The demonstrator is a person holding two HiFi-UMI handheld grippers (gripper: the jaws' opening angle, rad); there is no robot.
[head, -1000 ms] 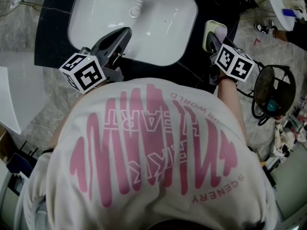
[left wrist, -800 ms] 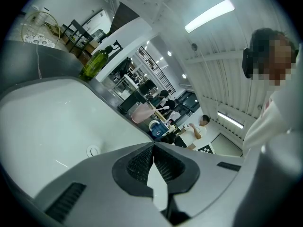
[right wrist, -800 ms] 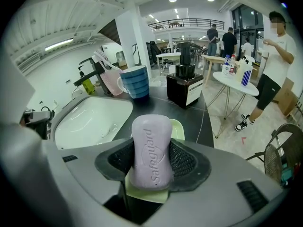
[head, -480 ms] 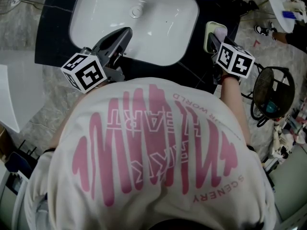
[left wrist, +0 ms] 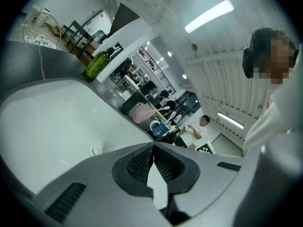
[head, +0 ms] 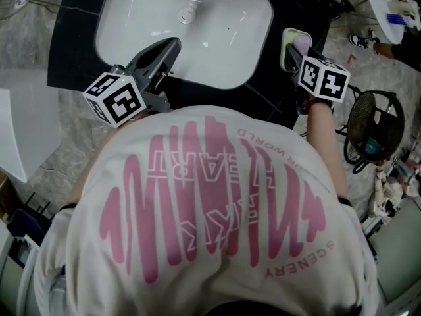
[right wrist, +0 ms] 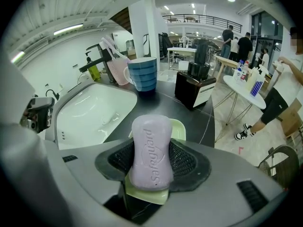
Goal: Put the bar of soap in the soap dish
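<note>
A pale lilac bar of soap (right wrist: 150,151) is clamped between the ribbed pads of my right gripper (right wrist: 150,162), which is shut on it. Directly below the bar lies the light green soap dish (right wrist: 180,127) on the dark counter. From the head view, the right gripper (head: 299,50) hovers over the soap dish (head: 285,47) to the right of the basin, with the soap (head: 301,43) just showing. My left gripper (head: 170,45) hangs over the near rim of the white sink (head: 217,18), shut with nothing held; its tips (left wrist: 153,148) meet.
A blue ribbed cup (right wrist: 143,74), a pink tumbler with toothbrushes (right wrist: 116,67) and a dark box (right wrist: 194,88) stand behind the dish. A tap (right wrist: 97,60) and a green bottle (left wrist: 97,64) sit at the sink's back. A floor fan (head: 371,129) stands right.
The right gripper with the soap has shifted slightly right over the dish. The left gripper has stayed still.
</note>
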